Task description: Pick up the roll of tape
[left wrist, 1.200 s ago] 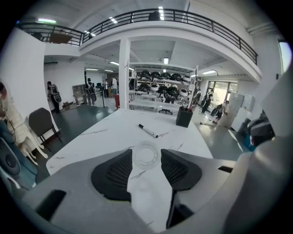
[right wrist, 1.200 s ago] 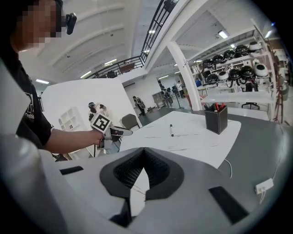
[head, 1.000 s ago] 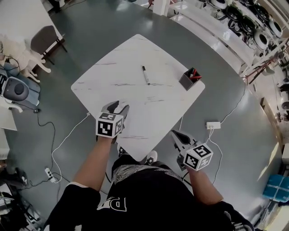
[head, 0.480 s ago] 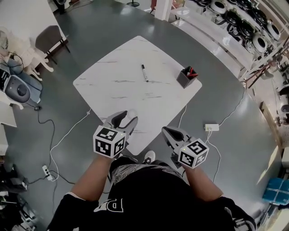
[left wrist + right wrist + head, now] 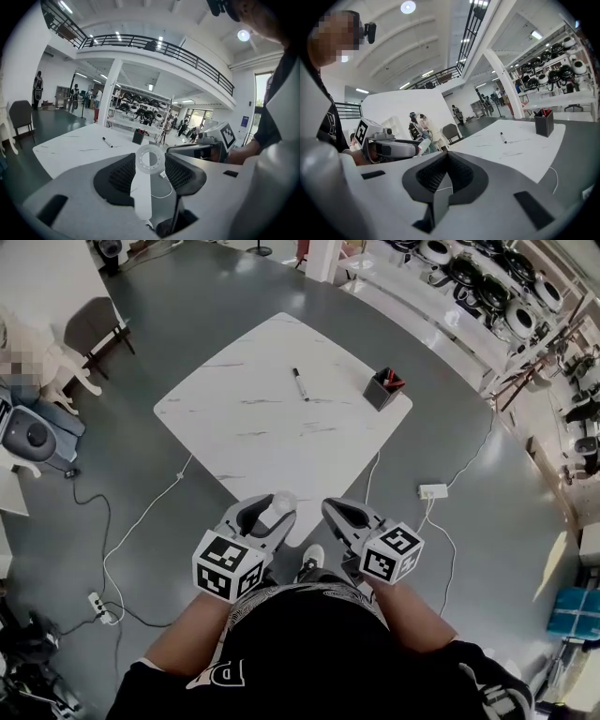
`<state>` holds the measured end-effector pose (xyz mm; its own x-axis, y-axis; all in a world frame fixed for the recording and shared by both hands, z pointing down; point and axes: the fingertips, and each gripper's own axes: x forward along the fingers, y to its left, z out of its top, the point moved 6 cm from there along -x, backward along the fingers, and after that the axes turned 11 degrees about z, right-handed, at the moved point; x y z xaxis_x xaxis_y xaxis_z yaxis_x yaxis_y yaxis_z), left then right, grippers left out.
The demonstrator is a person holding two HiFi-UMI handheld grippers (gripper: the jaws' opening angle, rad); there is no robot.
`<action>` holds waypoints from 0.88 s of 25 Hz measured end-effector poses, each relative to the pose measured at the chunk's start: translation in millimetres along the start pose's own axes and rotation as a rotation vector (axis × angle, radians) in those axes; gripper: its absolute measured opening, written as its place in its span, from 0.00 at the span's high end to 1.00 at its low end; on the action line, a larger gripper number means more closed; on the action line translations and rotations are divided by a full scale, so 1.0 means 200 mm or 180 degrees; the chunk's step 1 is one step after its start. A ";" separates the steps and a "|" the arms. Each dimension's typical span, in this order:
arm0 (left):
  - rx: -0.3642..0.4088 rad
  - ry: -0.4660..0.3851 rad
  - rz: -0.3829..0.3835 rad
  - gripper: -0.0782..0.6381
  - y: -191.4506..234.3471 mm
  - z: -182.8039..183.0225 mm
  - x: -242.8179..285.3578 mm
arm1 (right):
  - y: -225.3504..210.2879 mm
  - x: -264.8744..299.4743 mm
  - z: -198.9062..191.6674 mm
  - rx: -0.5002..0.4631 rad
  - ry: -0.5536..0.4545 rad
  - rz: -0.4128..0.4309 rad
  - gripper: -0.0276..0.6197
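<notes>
A whitish, translucent roll of tape (image 5: 139, 162) sits upright between the jaws of my left gripper (image 5: 150, 161), which is shut on it. In the head view the left gripper (image 5: 269, 515) holds the roll of tape (image 5: 282, 503) just off the near corner of the white table (image 5: 272, 432), close to the person's body. My right gripper (image 5: 336, 513) hovers beside it on the right, off the table. In its own view the right gripper (image 5: 446, 161) has its jaws closed together with nothing between them, and the left gripper (image 5: 393, 148) shows with the tape (image 5: 423, 145).
A black marker (image 5: 299, 385) lies mid-table and a dark pen holder (image 5: 383, 388) stands near the right corner. On the grey floor lie a white power strip (image 5: 432, 491) and cables (image 5: 141, 521). A chair (image 5: 94, 324) stands far left, shelving (image 5: 469, 287) at the back right.
The left gripper has come back from the tabletop toward the person's body with the tape in its jaws. The right gripper has drifted left and up, closer to it.
</notes>
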<state>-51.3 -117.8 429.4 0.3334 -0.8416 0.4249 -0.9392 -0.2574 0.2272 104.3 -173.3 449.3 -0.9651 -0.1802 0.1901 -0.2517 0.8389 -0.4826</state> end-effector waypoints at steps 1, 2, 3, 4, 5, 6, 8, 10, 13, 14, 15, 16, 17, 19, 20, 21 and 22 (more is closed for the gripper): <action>0.0040 0.0006 -0.0008 0.61 0.01 -0.01 -0.05 | 0.05 0.01 -0.02 -0.0011 0.0012 -0.0023 0.95; 0.0066 0.0010 -0.0022 0.61 0.03 -0.03 -0.09 | 0.09 0.02 -0.04 -0.0026 0.0019 -0.0047 0.95; 0.0078 0.0009 -0.0040 0.61 0.04 -0.04 -0.13 | 0.14 0.03 -0.06 -0.0049 0.0020 -0.0070 0.95; 0.0085 0.0003 -0.0062 0.61 0.04 -0.05 -0.17 | 0.18 0.03 -0.07 -0.0077 0.0018 -0.0096 0.95; 0.0089 -0.0006 -0.0086 0.61 0.05 -0.07 -0.21 | 0.22 0.04 -0.09 -0.0104 0.0011 -0.0123 0.95; 0.0091 -0.0016 -0.0114 0.61 0.05 -0.08 -0.24 | 0.26 0.04 -0.10 -0.0123 -0.0001 -0.0152 0.95; 0.0083 -0.0030 -0.0176 0.61 0.06 -0.10 -0.30 | 0.32 0.05 -0.12 -0.0147 -0.0027 -0.0217 0.95; 0.0092 -0.0019 -0.0247 0.61 0.06 -0.12 -0.35 | 0.39 0.04 -0.15 -0.0156 -0.0042 -0.0286 0.95; 0.0161 0.0043 -0.0344 0.61 0.05 -0.17 -0.42 | 0.46 0.03 -0.21 -0.0134 -0.0021 -0.0379 0.95; 0.0177 0.0069 -0.0366 0.61 0.06 -0.19 -0.43 | 0.48 0.02 -0.24 -0.0100 -0.0024 -0.0420 0.95; 0.0186 0.0090 -0.0383 0.61 0.07 -0.21 -0.44 | 0.49 0.00 -0.26 -0.0062 -0.0037 -0.0464 0.95; 0.0193 0.0101 -0.0393 0.61 0.08 -0.22 -0.45 | 0.50 -0.01 -0.28 -0.0038 -0.0051 -0.0505 0.95; 0.0201 0.0104 -0.0398 0.61 0.08 -0.23 -0.46 | 0.50 -0.03 -0.28 -0.0032 -0.0061 -0.0540 0.95; 0.0221 0.0091 -0.0402 0.61 0.08 -0.22 -0.48 | 0.52 -0.06 -0.28 -0.0046 -0.0072 -0.0590 0.95; 0.0230 0.0078 -0.0400 0.61 0.08 -0.21 -0.49 | 0.52 -0.07 -0.27 -0.0053 -0.0075 -0.0607 0.95; 0.0241 0.0065 -0.0392 0.61 0.08 -0.20 -0.49 | 0.53 -0.08 -0.26 -0.0062 -0.0077 -0.0621 0.95; 0.0254 0.0051 -0.0379 0.61 0.07 -0.20 -0.50 | 0.52 -0.09 -0.25 -0.0074 -0.0076 -0.0628 0.95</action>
<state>-94.7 -19.5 425.0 0.4437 -0.7952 0.4132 -0.8962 -0.3926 0.2067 98.2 -56.7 438.5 -0.8987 -0.3543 0.2586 -0.4347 0.7977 -0.4179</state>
